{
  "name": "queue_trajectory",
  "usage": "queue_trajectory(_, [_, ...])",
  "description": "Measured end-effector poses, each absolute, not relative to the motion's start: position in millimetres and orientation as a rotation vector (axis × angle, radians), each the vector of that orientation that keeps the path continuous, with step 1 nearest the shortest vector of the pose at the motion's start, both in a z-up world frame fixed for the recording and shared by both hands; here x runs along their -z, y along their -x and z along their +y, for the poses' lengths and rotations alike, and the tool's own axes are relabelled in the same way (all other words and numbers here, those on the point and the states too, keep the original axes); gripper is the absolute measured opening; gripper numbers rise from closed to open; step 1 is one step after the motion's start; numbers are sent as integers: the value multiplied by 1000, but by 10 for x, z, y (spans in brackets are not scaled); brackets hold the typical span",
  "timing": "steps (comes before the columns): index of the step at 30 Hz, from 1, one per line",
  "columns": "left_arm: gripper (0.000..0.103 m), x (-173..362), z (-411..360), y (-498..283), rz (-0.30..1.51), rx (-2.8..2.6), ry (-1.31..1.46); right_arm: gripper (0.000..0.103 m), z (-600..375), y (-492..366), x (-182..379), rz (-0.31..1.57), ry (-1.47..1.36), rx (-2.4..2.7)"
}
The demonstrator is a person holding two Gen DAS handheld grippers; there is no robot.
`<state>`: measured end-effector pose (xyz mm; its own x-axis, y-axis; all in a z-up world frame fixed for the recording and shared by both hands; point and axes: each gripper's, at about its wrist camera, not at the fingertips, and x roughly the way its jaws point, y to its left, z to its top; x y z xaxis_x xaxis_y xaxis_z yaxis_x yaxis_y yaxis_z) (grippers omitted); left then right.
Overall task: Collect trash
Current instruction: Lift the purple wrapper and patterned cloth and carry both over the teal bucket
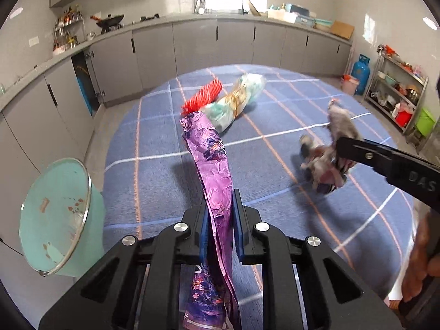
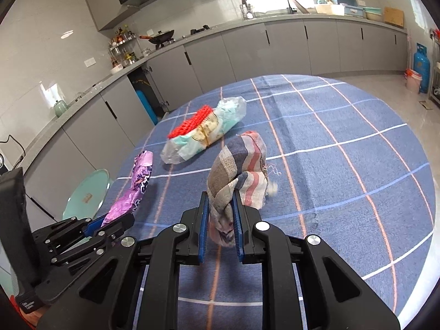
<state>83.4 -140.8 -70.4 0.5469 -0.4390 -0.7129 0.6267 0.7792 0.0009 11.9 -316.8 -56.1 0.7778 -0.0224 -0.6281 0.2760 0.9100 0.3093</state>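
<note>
My left gripper [image 1: 221,206] is shut on a crumpled purple wrapper [image 1: 211,159] and holds it above the blue checked tablecloth [image 1: 275,126]; it also shows in the right wrist view [image 2: 137,184]. My right gripper [image 2: 221,206] is shut on a striped plaid cloth [image 2: 239,167], lifted off the table; in the left wrist view the cloth [image 1: 327,148] looks blurred. A clear plastic bag of packaging [image 2: 203,134] with a red ridged piece [image 2: 192,119] lies at the table's far side. A teal bin [image 1: 57,217] stands left of the table, below the left gripper.
Grey kitchen cabinets [image 2: 247,52] run along the far and left walls. A blue gas cylinder [image 1: 360,73] and a metal shelf rack [image 1: 396,93] stand at the far right. The table's left edge is close to the bin.
</note>
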Motion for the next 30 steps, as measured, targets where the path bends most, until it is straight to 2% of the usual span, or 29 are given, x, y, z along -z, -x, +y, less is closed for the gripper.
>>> queue_trajectory(12, [15,400,-1039,-683,678,563,-223,11,-2918,-78,367,620,-348,131])
queue_trajectory(30, [15,275,-587,-738,648,466,-166,10,-2593,-171,180,598,-294,74])
